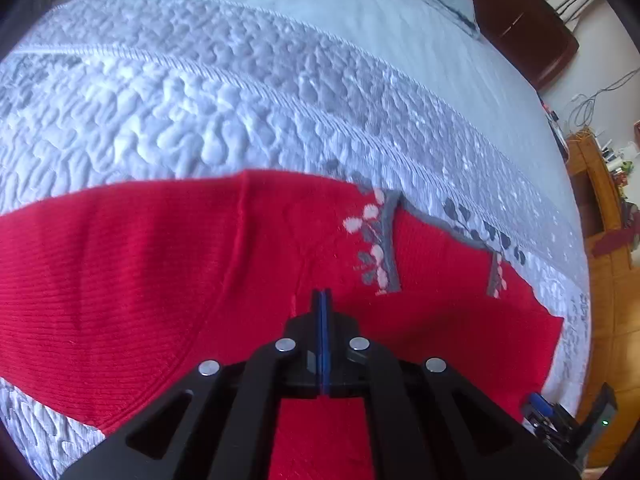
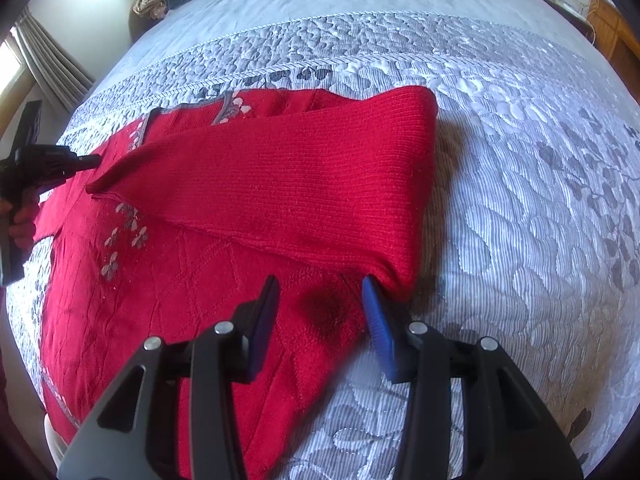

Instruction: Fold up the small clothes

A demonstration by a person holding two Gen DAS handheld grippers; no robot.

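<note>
Red knit fills both views: one sweater [image 1: 140, 272] lies spread on a grey-and-white quilted bedspread [image 1: 180, 112].

Left wrist view: the left gripper [image 1: 322, 298] points steeply down over the sweater's body. Its two blue pads are pressed flat together, and no fold of cloth shows between them, so the jaws look closed on nothing. Beyond the tips sits the neckline, trimmed in grey with pale flower embroidery. A wooden headboard and a cluttered wooden shelf stand past the bed's far side. At the lower right edge, part of the other tool shows.

Right wrist view: the right gripper [image 2: 320, 300] hangs over the sweater [image 2: 280, 176] with its jaws partly apart. Between them lies flat red knit; the pads do not pinch it, though one pad sits just beside the corner of a folded part. One sleeve is laid slantwise across the chest, its cuff ending near the left gripper [image 2: 86, 162], which a hand holds at the frame's left edge.

Judged from this, one sleeve fold is done. The next move likely calls for gripping the other side or the hem and bringing it over without disturbing the laid sleeve.

Count: one sweater, two grippers, one bedspread.
</note>
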